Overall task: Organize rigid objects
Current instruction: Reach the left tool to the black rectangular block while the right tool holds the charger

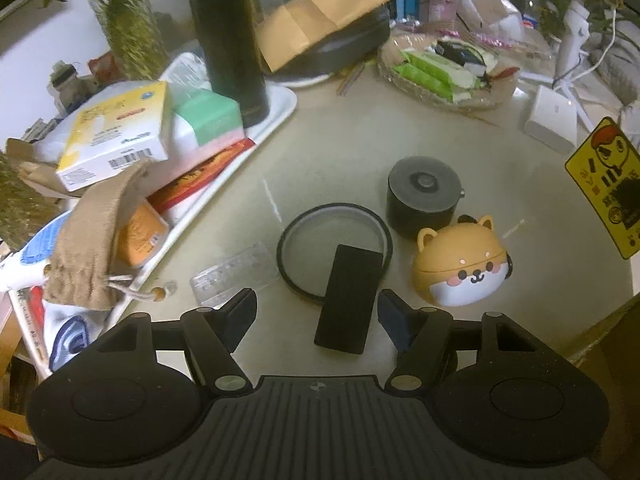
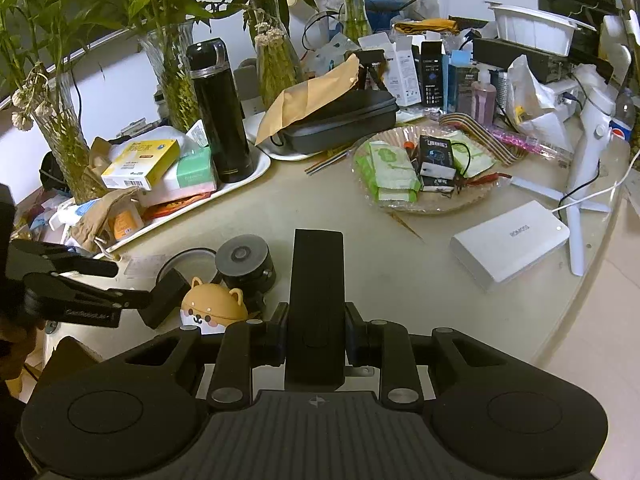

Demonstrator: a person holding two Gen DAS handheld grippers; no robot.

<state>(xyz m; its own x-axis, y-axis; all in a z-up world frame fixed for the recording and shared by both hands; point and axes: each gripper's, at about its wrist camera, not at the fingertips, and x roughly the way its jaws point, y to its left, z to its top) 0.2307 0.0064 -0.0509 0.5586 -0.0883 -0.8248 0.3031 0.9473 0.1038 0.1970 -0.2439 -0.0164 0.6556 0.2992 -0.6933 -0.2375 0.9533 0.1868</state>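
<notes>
Right gripper (image 2: pixel 316 332) clamped on black slab (image 2: pixel 317 280); left gripper (image 1: pixel 316 312) wide around black block (image 1: pixel 347 300).

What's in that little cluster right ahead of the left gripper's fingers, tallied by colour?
Black: 3 (block, ring, round can)
Orange and white: 1 (dog-shaped case)
Clear: 1 (plastic piece)
Total: 5

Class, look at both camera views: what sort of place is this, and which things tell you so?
Probably a cluttered home or office table: vases of leafy plants, a black thermos on a white tray, and a white power bank charging.
</notes>
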